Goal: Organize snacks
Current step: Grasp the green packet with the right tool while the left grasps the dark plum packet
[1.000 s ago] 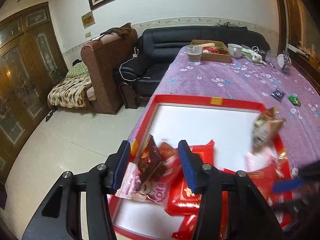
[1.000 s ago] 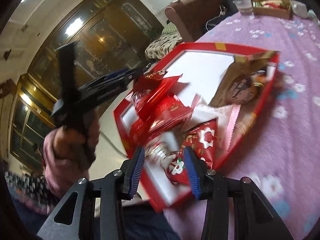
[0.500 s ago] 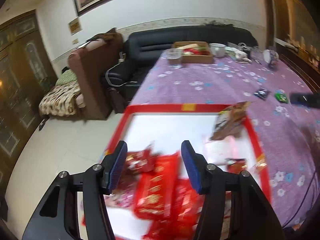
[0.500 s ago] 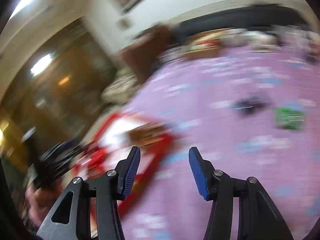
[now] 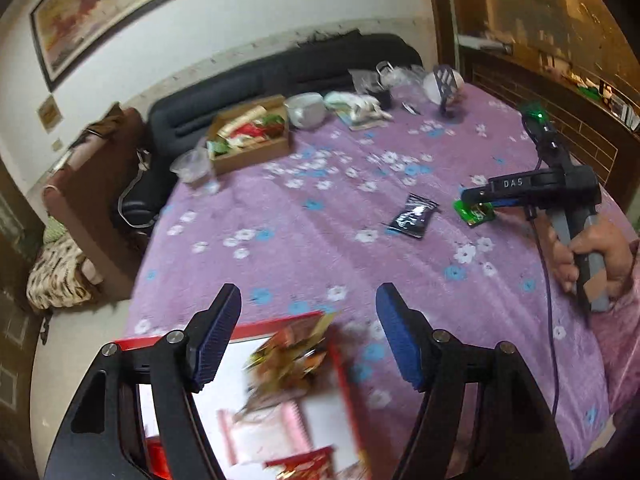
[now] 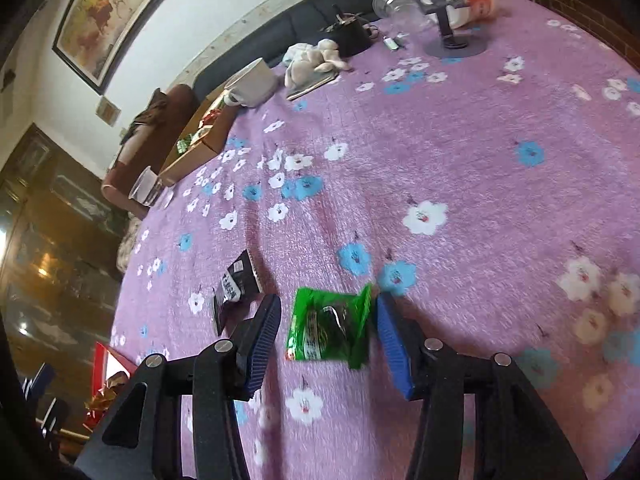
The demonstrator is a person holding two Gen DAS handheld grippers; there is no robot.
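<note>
A red-rimmed tray (image 5: 280,320) with red, pink and gold snack packets lies at the table's near edge. My left gripper (image 5: 308,332) hovers over the tray's far corner, its jaws opening with nothing between them. A green snack packet (image 6: 328,328) lies flat on the purple flowered cloth between the fingers of my right gripper (image 6: 326,340). Those jaws are closing; the right pad (image 6: 390,340) is at the packet's corner and the left pad stands clear. A black packet (image 6: 236,284) lies just to the left. In the left wrist view the right gripper (image 5: 474,200) sits over the green packet (image 5: 476,214).
At the far side of the table stand a cardboard box of snacks (image 5: 250,132), a white mug (image 5: 306,110), a plastic cup (image 5: 194,166) and a black stand (image 5: 444,84). A hand (image 5: 592,248) holds the right gripper's handle. A black sofa and a brown armchair stand beyond the table.
My left gripper left the red packets in the tray, swung toward the table's middle and spread wider. My right gripper swept from the tray across the cloth to the green packet.
</note>
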